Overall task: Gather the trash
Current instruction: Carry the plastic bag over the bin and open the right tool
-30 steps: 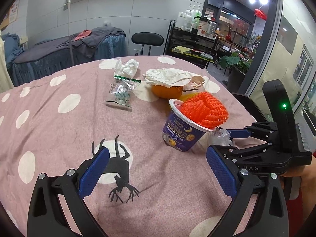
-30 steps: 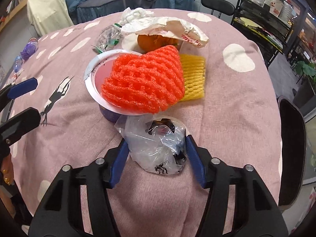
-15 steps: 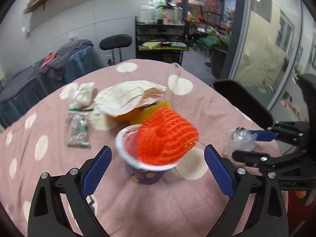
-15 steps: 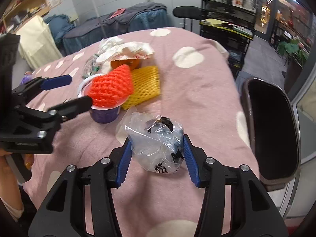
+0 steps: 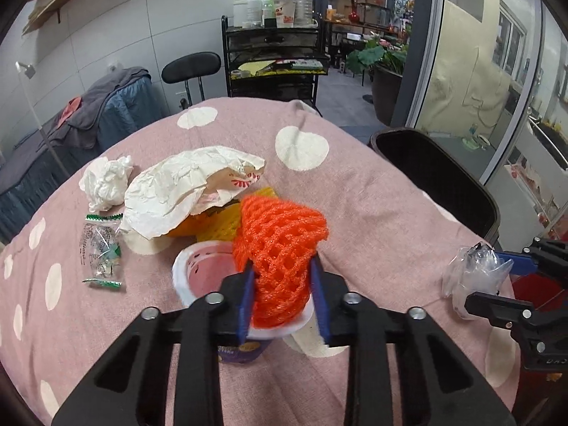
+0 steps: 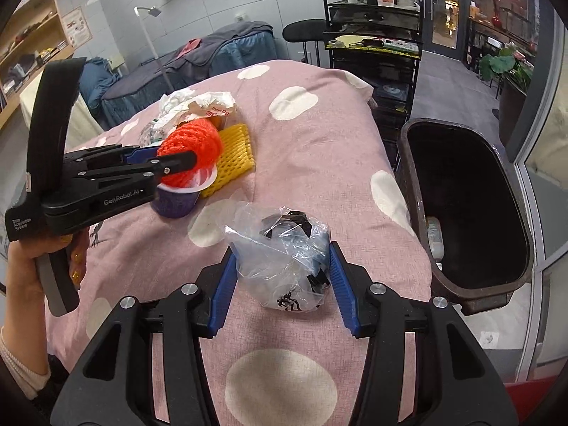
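Collecting of trash is seen under way on a spotted pink table (image 6: 319, 149), with both tools loaded at once. At lower centre of the left wrist view, the left gripper (image 5: 282, 303) has just been closed and is clamped on an orange net (image 5: 284, 245), which is still seated in a purple cup (image 5: 198, 277). At lower centre of the right wrist view, the right gripper (image 6: 282, 293) is clamped on a clear bag (image 6: 284, 262) with dark scraps inside. A dark bin (image 6: 468, 213) is seen at the right of that frame, just beside the table edge, with a pale item low against its near wall. Carrying the bag rightward over the rim before release is judged the next call; the net is expected to need lifting clear of the cup. A paper wrapper (image 5: 188, 188), a yellow net (image 6: 230, 152), a tissue (image 5: 106, 181) and a sachet (image 5: 101, 248) are left at centre left.
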